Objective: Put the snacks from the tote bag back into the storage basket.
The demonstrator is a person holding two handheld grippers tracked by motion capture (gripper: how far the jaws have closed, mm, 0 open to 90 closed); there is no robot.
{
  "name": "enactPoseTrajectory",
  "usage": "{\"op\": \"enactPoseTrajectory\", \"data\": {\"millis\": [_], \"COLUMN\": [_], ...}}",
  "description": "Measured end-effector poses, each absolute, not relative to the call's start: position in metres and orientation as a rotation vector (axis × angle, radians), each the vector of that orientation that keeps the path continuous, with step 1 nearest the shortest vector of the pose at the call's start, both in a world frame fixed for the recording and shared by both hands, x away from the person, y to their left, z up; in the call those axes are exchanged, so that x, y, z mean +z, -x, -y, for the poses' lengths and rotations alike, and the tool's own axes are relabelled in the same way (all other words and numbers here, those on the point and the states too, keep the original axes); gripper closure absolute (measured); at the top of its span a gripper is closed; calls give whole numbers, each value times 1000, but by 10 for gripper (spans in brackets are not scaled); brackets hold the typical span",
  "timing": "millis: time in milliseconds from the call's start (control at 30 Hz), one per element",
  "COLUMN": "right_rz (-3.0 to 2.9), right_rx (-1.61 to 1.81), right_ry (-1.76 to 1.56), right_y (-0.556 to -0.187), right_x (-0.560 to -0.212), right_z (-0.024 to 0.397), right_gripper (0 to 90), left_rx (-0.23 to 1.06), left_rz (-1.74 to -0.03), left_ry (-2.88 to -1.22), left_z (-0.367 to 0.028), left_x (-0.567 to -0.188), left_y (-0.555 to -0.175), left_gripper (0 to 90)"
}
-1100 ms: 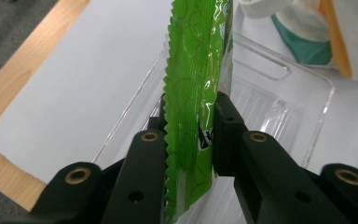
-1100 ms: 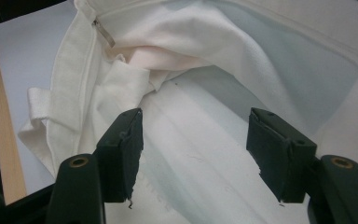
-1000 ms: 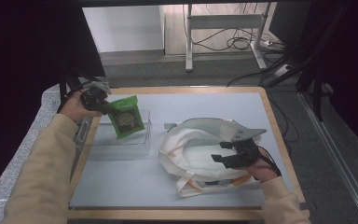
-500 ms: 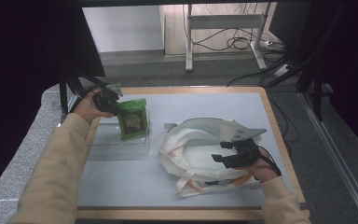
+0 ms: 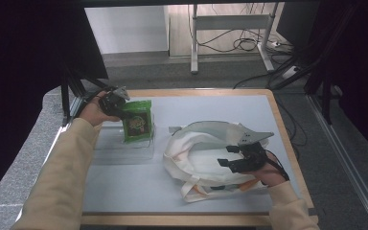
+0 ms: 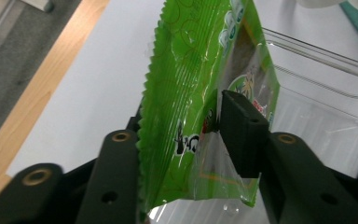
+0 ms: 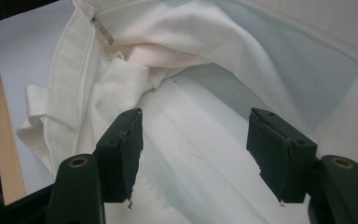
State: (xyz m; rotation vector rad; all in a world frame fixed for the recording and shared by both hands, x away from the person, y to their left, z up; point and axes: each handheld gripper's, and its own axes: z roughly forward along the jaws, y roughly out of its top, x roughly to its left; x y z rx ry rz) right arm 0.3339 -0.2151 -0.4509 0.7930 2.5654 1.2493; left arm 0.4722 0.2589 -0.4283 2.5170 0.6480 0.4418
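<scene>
Left gripper (image 5: 120, 106) at the far-left of the table (image 5: 211, 108), jaws have just been opening — green snack pouch (image 5: 137, 121) upright between them, right pad at its face, left pad a little off its crimped edge. Pouch stands in a clear plastic tray (image 5: 124, 152). Right gripper (image 5: 226, 163) over the white tote bag (image 5: 196, 153), jaws wide — nothing held, fabric below.

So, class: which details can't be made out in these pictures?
- Left gripper view: its left pad is hidden behind the green packet; pad contact can't be judged.
- High view: the packet's print is too small to read.
- Right gripper view: the white bag is cut off by the frame edges.
</scene>
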Motion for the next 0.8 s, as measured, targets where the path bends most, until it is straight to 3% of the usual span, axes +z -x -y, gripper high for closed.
{"op": "enactPoseTrajectory", "data": {"millis": [167, 400, 800], "right_rz": [-2565, -2564, -2556], "right_rx": [1249, 1250, 1275], "right_ry": [-798, -799, -802], "right_y": [-334, -334, -333], "right_x": [-451, -451, -449], "right_z": [216, 216, 217], "right_gripper": [361, 358, 358], "left_rx": [517, 597, 499], "left_rz": [-646, -611, -625], "left_ry": [-2445, -2355, -2302], "left_z": [-260, -262, -255], "left_x": [-419, -398, -385], "left_y": [-471, -463, -445], "left_gripper": [509, 482, 458]}}
